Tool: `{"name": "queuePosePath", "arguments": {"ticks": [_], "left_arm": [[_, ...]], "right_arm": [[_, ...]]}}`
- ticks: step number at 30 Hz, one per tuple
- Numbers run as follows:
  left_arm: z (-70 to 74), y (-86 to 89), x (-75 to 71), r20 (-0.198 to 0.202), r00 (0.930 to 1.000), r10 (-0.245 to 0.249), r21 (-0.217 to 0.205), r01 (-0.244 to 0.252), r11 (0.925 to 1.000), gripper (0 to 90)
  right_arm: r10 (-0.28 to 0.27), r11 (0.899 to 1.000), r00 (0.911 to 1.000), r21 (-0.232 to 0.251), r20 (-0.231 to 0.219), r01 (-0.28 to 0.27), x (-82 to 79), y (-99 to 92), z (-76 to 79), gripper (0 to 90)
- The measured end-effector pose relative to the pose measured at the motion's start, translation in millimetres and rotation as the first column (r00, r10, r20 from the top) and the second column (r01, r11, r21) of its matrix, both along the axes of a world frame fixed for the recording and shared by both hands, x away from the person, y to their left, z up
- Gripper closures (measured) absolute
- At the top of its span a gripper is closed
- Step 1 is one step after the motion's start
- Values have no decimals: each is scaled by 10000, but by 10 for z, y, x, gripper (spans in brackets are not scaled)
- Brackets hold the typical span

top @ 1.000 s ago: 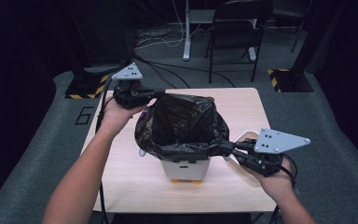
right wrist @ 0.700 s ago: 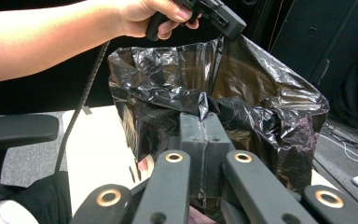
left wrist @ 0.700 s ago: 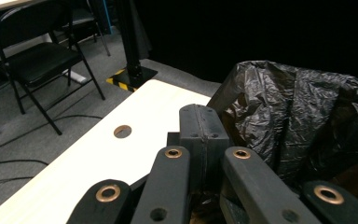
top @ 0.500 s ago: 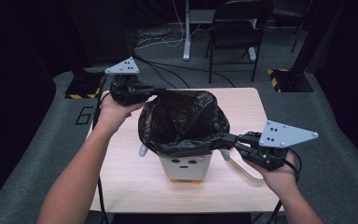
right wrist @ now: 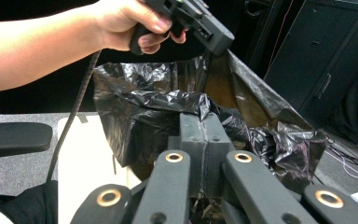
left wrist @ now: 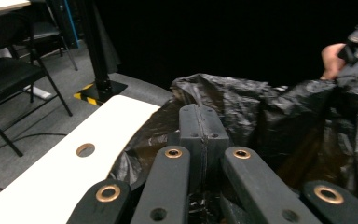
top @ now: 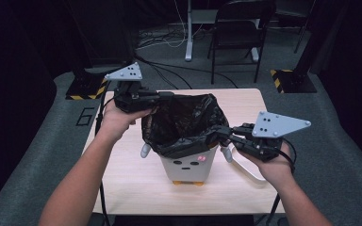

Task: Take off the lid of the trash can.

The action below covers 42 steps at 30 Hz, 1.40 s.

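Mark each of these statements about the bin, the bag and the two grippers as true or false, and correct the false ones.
1. Both grippers are shut on the rim of the black bag. True: the left gripper pinches the far-left rim and the right gripper the near-right rim.
2. The bin is red and plain. False: it is white with a small face drawn on its front.
3. The bag sits inside the bin, with its rim above the bin's top. True.
4. The bin stands on the floor. False: it stands on the light wooden table.
5. A chair stands beyond the table. True.
6. The bag is full of paper. False: its mouth is held open, and no paper can be seen inside.
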State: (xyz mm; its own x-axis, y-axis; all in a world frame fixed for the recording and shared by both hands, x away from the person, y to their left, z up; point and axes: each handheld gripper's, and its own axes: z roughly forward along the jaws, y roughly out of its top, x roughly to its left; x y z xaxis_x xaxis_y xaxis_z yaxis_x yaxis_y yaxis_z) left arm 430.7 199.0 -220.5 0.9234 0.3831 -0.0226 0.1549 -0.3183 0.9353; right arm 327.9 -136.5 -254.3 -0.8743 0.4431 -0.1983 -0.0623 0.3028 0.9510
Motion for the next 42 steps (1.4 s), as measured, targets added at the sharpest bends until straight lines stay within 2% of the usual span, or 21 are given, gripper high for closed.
{"name": "queuePosePath", "arguments": {"ticks": [16, 33, 42], "left_arm": [[-41, -54, -34, -147, 9993, -354, -136, 352, 9993, 900], [-50, -62, -42, -405, 9971, -652, -412, 635, 9971, 900], [23, -53, -101, -399, 9957, -832, -666, 804, 9945, 900]], "right_arm": [[112, 9999, 9998, -17, -158, -112, 375, 208, 45, 900], [457, 9986, 9988, -273, -147, -461, 581, 377, 102, 900], [699, 9970, 9974, -308, -145, -703, 640, 494, 169, 900]]}}
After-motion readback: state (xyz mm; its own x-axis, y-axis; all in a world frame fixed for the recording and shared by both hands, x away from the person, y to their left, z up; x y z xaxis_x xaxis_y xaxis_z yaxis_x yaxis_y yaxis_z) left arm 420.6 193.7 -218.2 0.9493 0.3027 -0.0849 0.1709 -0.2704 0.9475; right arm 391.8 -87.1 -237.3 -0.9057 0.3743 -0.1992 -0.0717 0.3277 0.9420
